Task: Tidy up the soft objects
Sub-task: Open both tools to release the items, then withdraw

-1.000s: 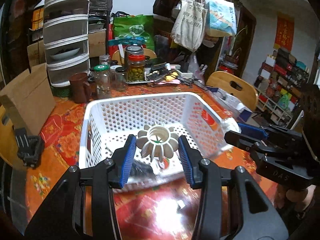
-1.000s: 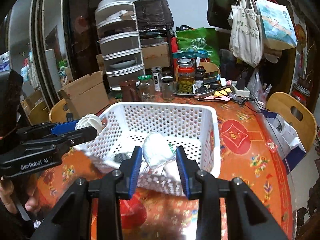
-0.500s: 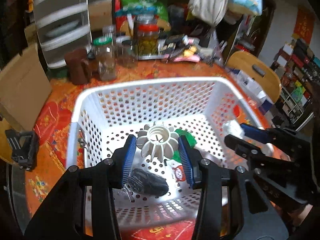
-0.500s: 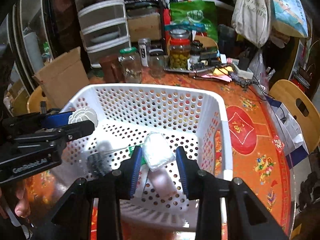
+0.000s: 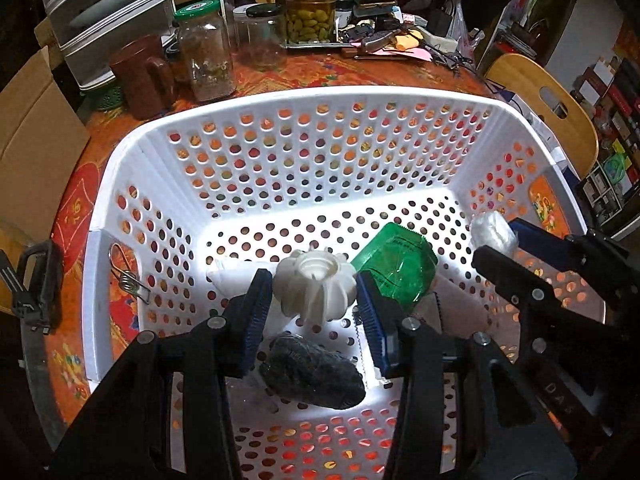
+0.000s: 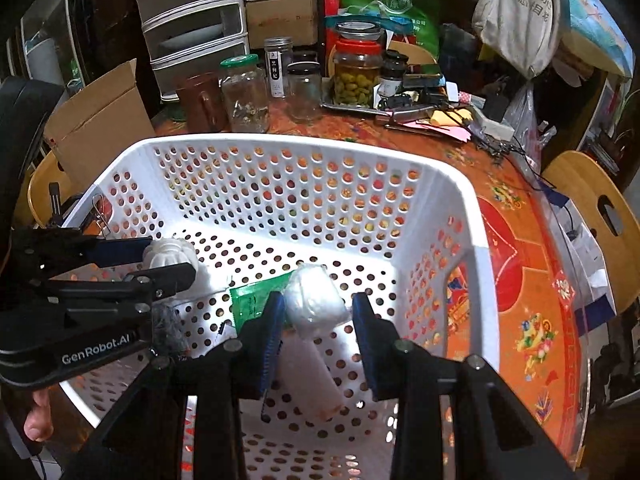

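Observation:
Both grippers hang inside a white perforated basket [image 5: 304, 100] [image 6: 280, 144]. My left gripper [image 5: 316, 296] is shut on a white ribbed flower-shaped soft object [image 5: 314, 288], also seen in the right wrist view [image 6: 170, 254]. My right gripper [image 6: 318, 312] holds a white plastic-wrapped soft bundle [image 6: 316, 304] against its left pad; a gap shows at the right pad. The bundle also shows in the left wrist view [image 5: 490, 232]. On the basket floor lie a green packet [image 5: 396, 268] [image 6: 260, 296], a black mesh object [image 5: 312, 372] and a white packet [image 6: 308, 376].
The basket stands on a red-orange patterned table [image 6: 520, 280]. Behind it are glass jars [image 5: 206, 56], a brown mug [image 5: 144, 76], a pickle jar [image 6: 356, 68], a cardboard box [image 6: 100, 120] and stacked drawers [image 6: 192, 20]. A metal clip [image 5: 128, 276] hangs on the left wall. Wooden chairs [image 6: 592, 204] stand to the right.
Both grippers have moved forward over the rim and down into the basket, each carrying its object. The basket floor and its contents now lie close below.

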